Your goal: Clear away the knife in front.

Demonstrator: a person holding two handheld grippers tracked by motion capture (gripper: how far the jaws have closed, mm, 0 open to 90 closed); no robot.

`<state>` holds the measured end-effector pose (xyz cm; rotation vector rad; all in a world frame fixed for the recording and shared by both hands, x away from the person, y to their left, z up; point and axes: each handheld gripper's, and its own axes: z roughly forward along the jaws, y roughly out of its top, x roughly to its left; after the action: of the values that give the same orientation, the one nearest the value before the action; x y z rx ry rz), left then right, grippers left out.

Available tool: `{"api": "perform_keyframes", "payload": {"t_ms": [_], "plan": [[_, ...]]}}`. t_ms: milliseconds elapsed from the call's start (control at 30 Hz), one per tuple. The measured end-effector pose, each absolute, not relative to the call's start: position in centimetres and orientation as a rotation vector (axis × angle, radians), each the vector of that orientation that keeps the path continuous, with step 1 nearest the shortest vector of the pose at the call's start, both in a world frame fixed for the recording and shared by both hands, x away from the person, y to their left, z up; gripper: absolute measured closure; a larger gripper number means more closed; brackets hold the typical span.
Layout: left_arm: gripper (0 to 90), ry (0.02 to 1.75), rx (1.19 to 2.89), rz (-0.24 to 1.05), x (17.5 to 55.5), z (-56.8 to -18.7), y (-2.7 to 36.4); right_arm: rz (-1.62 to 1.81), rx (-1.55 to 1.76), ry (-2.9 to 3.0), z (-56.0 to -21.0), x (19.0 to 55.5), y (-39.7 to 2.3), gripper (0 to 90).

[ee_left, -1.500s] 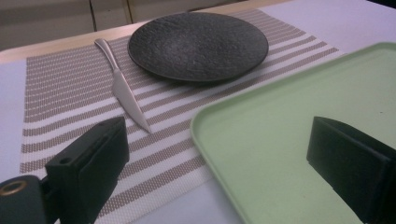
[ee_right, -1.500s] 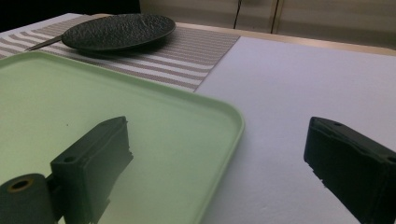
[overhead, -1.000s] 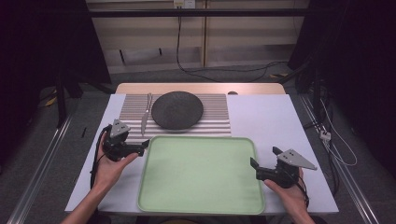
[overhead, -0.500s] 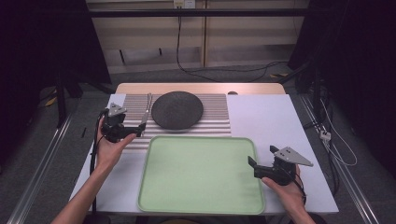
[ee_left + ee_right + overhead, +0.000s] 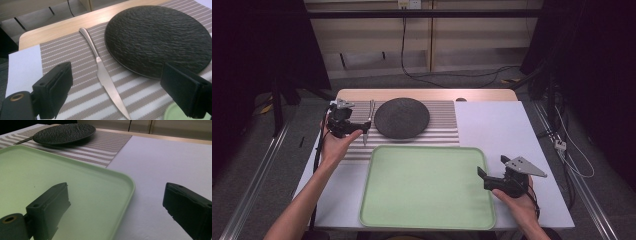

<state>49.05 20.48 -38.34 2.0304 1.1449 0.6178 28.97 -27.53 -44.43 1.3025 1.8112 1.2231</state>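
Note:
A steel knife lies on the striped placemat, just left of a round black plate. My left gripper hovers open over the mat, its jaws spread to either side of the knife without touching it; the left gripper view has the blade running between my left gripper. An empty green tray sits at the front centre. My right gripper is open at the tray's right edge, one jaw over the tray and one over the white table, with nothing between them.
The white table surface stretches to the right of the placemat and tray. A wooden strip runs along the table's far edge. Cables lie on the floor beside the table at the right.
My left gripper moved forward and right from beside the tray's left edge up to the knife on the placemat. The right gripper barely shifted.

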Motion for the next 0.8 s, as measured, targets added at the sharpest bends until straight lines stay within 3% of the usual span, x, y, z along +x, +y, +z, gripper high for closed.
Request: {"api": "perform_keyframes", "payload": {"t_ms": [800], "plan": [[17.5, 1.303, 2.065, 0.567, 57.2, -39.9, 19.9, 1.217, 1.318, 1.810, -44.6, 29.1, -27.8, 6.9]]}}
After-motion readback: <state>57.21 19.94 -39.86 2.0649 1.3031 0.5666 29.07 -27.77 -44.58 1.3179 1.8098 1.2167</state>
